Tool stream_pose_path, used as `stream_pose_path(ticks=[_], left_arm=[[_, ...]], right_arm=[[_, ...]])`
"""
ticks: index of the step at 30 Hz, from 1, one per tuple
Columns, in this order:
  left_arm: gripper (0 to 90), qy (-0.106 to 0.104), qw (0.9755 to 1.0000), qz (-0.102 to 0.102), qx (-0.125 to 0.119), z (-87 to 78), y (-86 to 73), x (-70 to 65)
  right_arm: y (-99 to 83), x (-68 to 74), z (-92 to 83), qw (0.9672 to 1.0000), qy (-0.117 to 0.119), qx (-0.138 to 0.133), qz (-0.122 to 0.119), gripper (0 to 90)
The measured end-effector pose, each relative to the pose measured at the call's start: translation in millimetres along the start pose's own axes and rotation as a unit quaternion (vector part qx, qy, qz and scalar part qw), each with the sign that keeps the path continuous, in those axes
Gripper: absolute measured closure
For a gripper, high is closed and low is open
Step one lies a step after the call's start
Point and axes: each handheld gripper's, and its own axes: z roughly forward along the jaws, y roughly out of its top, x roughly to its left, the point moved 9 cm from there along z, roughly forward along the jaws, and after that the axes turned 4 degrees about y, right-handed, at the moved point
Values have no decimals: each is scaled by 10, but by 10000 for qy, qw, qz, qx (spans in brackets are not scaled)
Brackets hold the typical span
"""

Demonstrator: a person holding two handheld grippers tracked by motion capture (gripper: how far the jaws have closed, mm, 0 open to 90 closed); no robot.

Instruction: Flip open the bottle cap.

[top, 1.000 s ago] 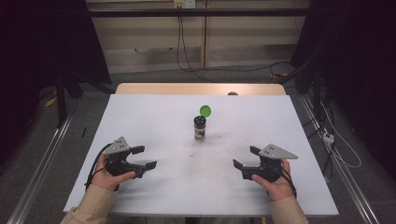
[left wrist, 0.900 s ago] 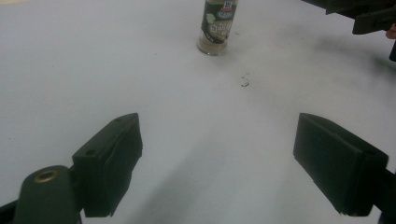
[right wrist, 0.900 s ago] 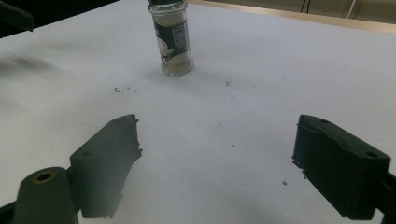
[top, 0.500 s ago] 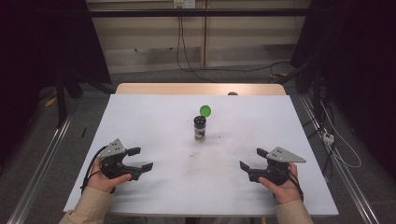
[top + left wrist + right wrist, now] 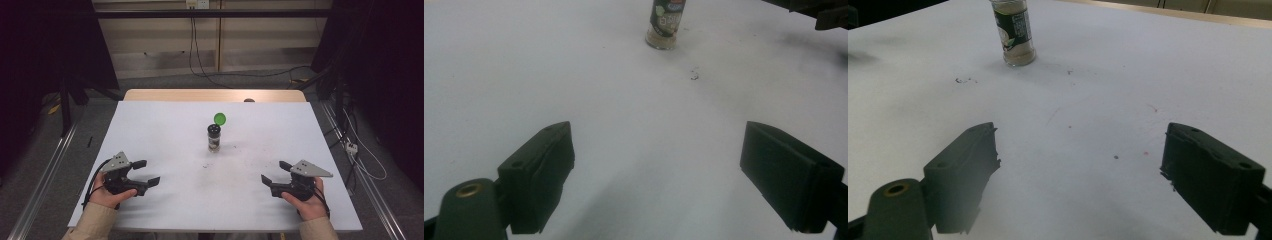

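I see both grippers, left (image 5: 148, 171) and right (image 5: 274, 171), gaping wide and empty on the table (image 5: 165, 125), with the jar (image 5: 214, 138) (green lid (image 5: 219, 118) flipped up) standing well apart between them.

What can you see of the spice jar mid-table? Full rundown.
The spice jar is small, clear-walled, plastic or glass by its look, holding pale seasoning in its lower part under a dark printed label. Its green flip lid stands open behind a black shaker top with holes. It stands upright near the middle of the white table. Nothing touches it but the tabletop; a few dark specks lie nearby.
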Motion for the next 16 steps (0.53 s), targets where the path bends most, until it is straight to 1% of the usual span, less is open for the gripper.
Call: stream_pose_path(ticks=[2,3,7,11,14,16], left_arm=[[136,1,10000,24,19,-6,-15,8],[136,10,10000,-4,7,-11,-15,9],[135,30,10000,9,-23,-17,-8,15],[132,68,9999,67,31,-4,-25,14],[131,99,9999,46,37,16,-38,29],[130,136,9999,52,82,25,-53,40]], right_arm=[[-7,-13,-10,10000,-18,-1,33,139],[-13,-23,-16,10000,-33,14,11,139],[-27,-36,-33,10000,-53,17,44,139],[-31,-51,-41,9999,-89,20,58,138],[-34,-60,-27,9999,-91,37,60,135],[-46,-58,-3,9999,-95,96,9,134]])
